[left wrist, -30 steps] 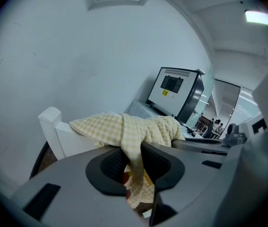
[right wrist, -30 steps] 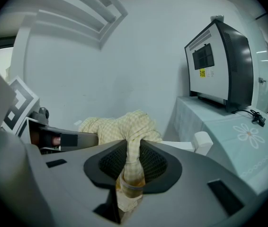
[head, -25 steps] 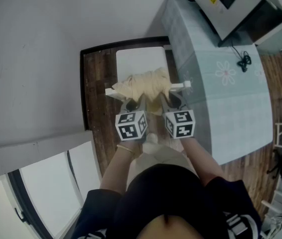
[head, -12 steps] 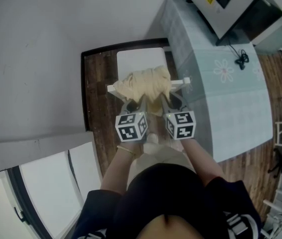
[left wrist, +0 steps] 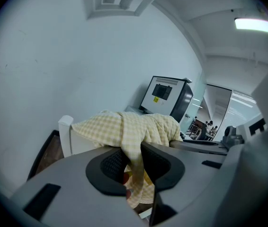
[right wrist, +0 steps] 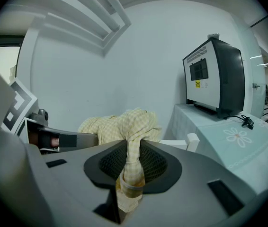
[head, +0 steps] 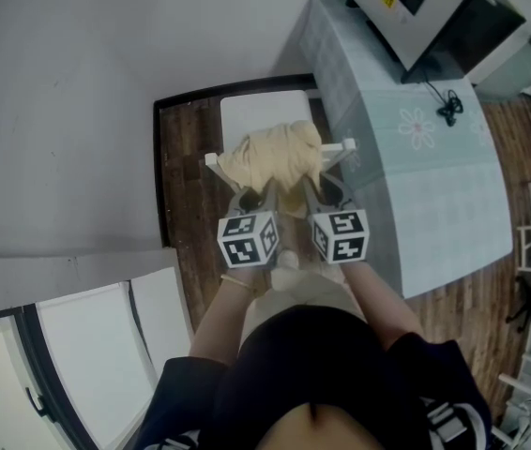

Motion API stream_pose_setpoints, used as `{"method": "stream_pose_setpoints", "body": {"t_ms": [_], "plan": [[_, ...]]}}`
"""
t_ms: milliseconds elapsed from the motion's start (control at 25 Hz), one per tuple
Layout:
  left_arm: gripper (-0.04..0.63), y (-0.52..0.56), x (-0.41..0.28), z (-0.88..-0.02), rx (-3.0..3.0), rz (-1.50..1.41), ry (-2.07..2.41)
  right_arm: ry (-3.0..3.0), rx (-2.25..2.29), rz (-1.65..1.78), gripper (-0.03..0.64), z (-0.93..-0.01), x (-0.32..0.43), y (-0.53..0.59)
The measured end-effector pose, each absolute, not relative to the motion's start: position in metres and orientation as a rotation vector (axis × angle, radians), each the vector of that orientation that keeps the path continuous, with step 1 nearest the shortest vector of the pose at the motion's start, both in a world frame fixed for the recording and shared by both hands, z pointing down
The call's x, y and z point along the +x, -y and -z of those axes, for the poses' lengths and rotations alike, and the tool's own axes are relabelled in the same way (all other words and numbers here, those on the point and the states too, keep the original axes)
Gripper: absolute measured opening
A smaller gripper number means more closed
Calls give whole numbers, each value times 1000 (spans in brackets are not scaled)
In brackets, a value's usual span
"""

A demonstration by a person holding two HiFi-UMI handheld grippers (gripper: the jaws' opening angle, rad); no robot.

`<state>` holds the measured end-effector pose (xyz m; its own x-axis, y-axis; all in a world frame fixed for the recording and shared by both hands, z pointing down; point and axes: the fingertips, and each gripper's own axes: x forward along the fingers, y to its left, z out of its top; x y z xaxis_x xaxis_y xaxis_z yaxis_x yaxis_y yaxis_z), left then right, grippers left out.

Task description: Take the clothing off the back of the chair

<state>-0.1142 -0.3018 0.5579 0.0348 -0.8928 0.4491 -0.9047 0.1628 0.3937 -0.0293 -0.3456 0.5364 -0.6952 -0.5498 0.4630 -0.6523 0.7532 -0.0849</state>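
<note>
A pale yellow checked garment [head: 275, 156] lies bunched over the top rail of a white chair [head: 264, 112] in the head view. My left gripper [head: 255, 193] is shut on a fold of the garment [left wrist: 134, 150] at its near left side. My right gripper [head: 312, 191] is shut on another fold of the garment [right wrist: 130, 171] at its near right side. Both grippers sit side by side just behind the chair back. The cloth [right wrist: 120, 124] humps up between and beyond the jaws, with the chair's rail end [right wrist: 192, 140] showing to the right.
A table with a pale blue flowered cloth [head: 416, 157] stands close on the right, bearing a boxy black and white appliance [head: 430, 7] with a cable. A grey wall [head: 59, 111] is on the left. A dark-framed wooden floor patch [head: 176, 186] surrounds the chair.
Both grippers have lifted a little together, and the garment has bunched higher on the chair's top rail, uncovering more of the rail's ends.
</note>
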Motion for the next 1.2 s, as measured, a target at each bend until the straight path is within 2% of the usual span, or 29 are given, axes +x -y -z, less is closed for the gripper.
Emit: {"method": "stream_pose_setpoints", "body": {"t_ms": [1200], "plan": [[80, 209, -80, -516, 1765, -20, 1867, 2604, 940, -312, 87, -499, 5, 251]]}}
